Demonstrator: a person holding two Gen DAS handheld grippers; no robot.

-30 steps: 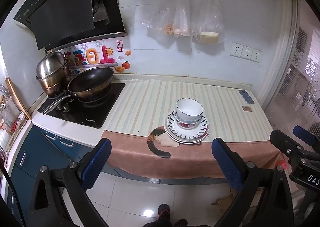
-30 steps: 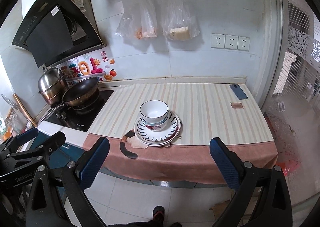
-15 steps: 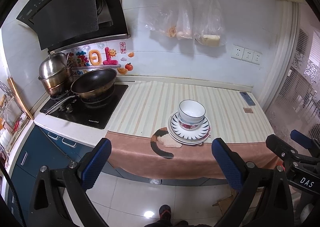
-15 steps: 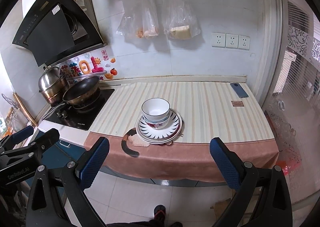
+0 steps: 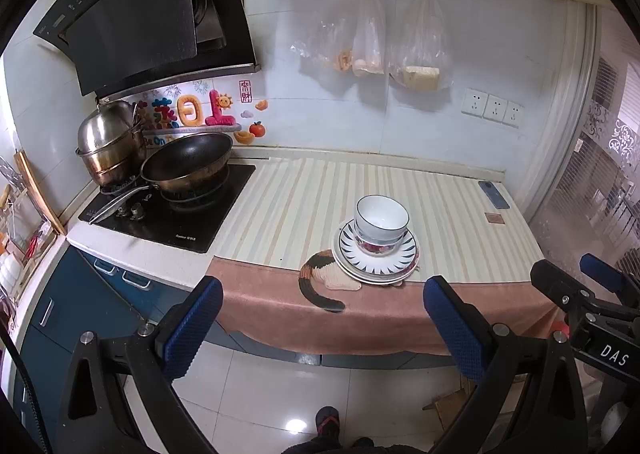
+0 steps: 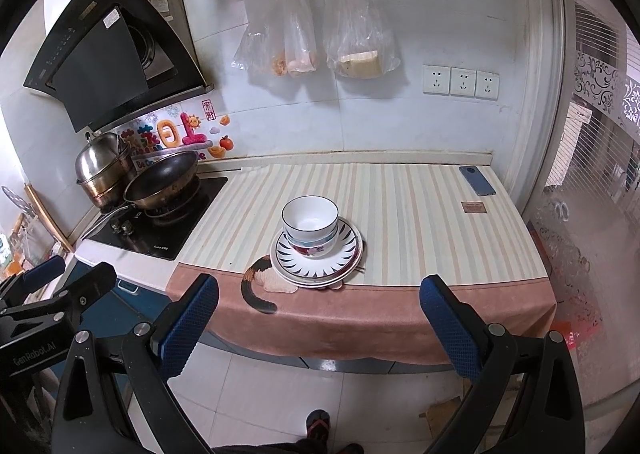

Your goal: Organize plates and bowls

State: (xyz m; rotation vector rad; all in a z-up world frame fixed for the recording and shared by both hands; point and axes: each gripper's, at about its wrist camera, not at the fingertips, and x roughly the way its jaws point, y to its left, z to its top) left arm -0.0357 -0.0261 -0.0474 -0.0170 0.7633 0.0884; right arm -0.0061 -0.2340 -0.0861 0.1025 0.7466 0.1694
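A white bowl with a dark rim sits nested in a second, flower-patterned bowl, on a stack of plates with black ray marks. The stack stands near the front edge of the striped counter cloth. My left gripper is open and empty, held off the counter over the floor. My right gripper is open and empty, also back from the counter. Each gripper shows at the edge of the other's view.
A black wok and a steel pot stand on the hob at left. A phone and a small brown tag lie at the right end. Plastic bags hang on the wall. Tiled floor lies below.
Both grippers have drifted slightly; the counter and dish stack sit a little differently in view. The dishes have not moved. Both grippers stay open.
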